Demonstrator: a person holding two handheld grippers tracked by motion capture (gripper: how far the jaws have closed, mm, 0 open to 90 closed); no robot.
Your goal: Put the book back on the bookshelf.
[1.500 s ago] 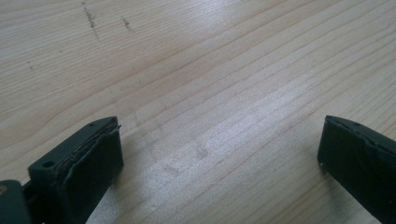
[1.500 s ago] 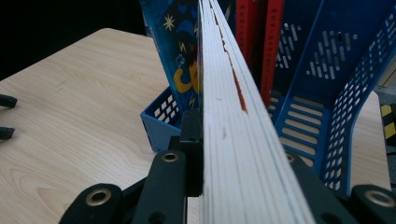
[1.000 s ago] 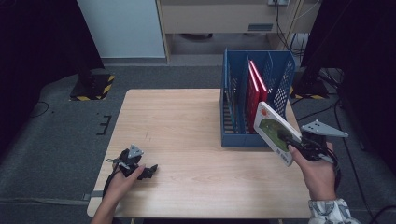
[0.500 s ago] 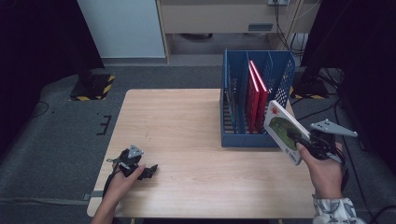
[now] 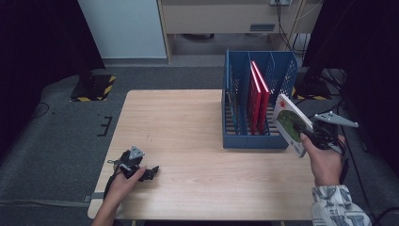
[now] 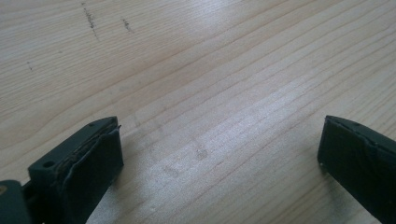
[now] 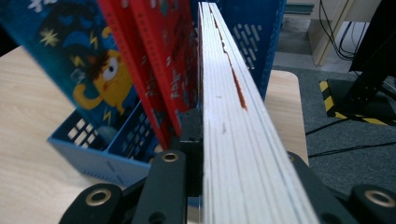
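Observation:
A thick book (image 5: 288,123) with a white and green cover is tilted in the air just off the right side of the blue rack (image 5: 256,141). My right gripper (image 5: 302,133) is shut on its lower edge. In the right gripper view the book's (image 7: 233,116) white page edge runs up between the jaws of the right gripper (image 7: 224,154), beside two red books (image 7: 159,60). My left gripper (image 5: 151,172) lies on the table (image 5: 188,122) near the front left corner. Its jaws stand wide apart in the left gripper view (image 6: 219,154), over bare wood.
The rack holds two red books (image 5: 258,94) leaning together and a blue book with a yellow monster (image 7: 93,79) in a slot to their left. The table's right edge runs just below the held book. Dark floor and cables lie beyond it.
My right hand has carried the book to the right, farther out past the rack's right side. The left gripper has stayed in place.

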